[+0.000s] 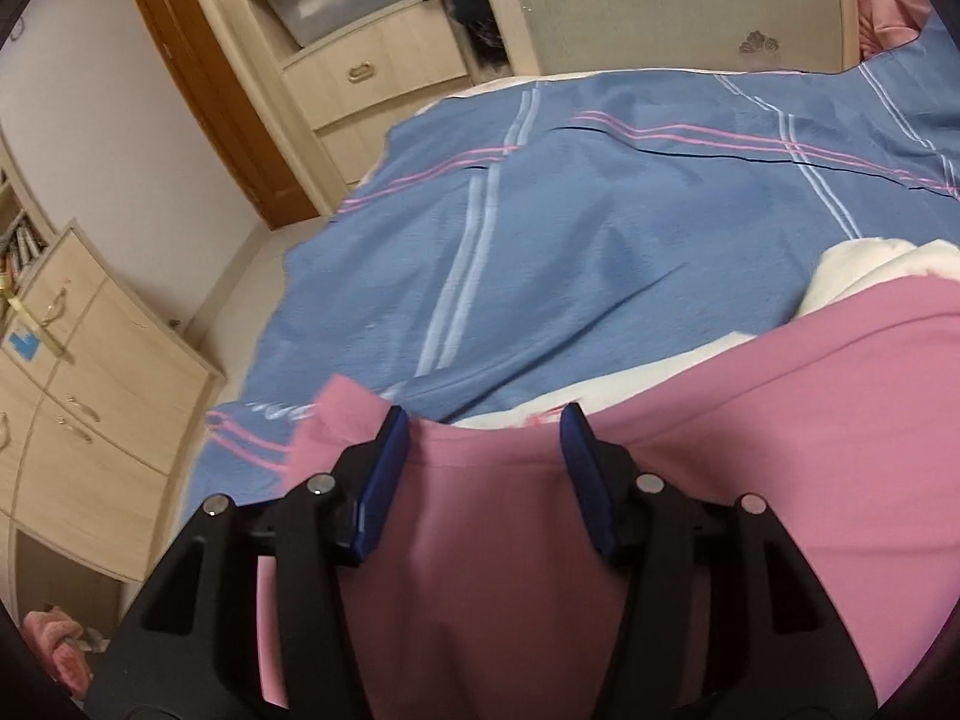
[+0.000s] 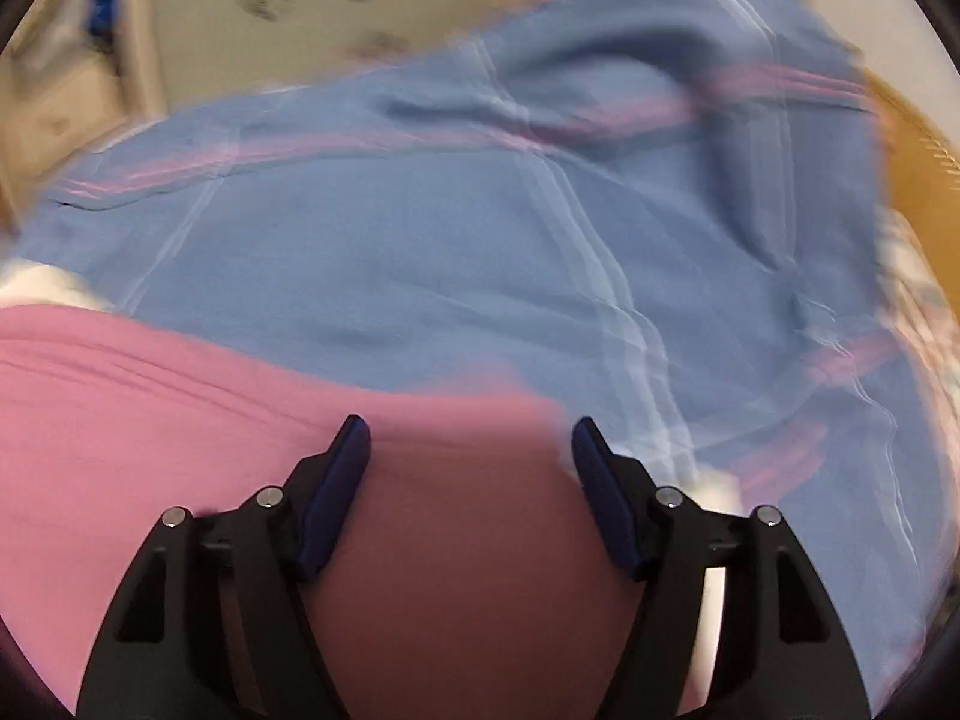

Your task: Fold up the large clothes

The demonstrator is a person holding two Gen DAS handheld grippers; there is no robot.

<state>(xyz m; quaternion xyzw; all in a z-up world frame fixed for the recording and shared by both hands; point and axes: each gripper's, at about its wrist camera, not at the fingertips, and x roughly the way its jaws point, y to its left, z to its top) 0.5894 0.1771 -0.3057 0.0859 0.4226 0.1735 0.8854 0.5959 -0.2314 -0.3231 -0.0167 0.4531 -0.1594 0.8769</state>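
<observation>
A large pink garment (image 1: 720, 420) lies on the bed over a blue bedspread (image 1: 600, 240) with pink and white stripes. A white lining or inner layer (image 1: 852, 264) shows at its far edge. My left gripper (image 1: 483, 420) hovers over the garment's left part, its blue pads wide apart and pink cloth below and between them, with nothing pinched. In the blurred right wrist view my right gripper (image 2: 469, 426) stands open above the right end of the pink garment (image 2: 150, 372), with the bedspread (image 2: 420, 240) beyond.
A light wooden cabinet (image 1: 78, 390) stands left of the bed, with drawers (image 1: 372, 72) and a brown door (image 1: 210, 78) behind. The padded headboard (image 1: 660, 0) closes the far side. A pink cloth (image 1: 54, 642) lies on the floor. An orange-brown surface (image 2: 918, 180) lies right of the bed.
</observation>
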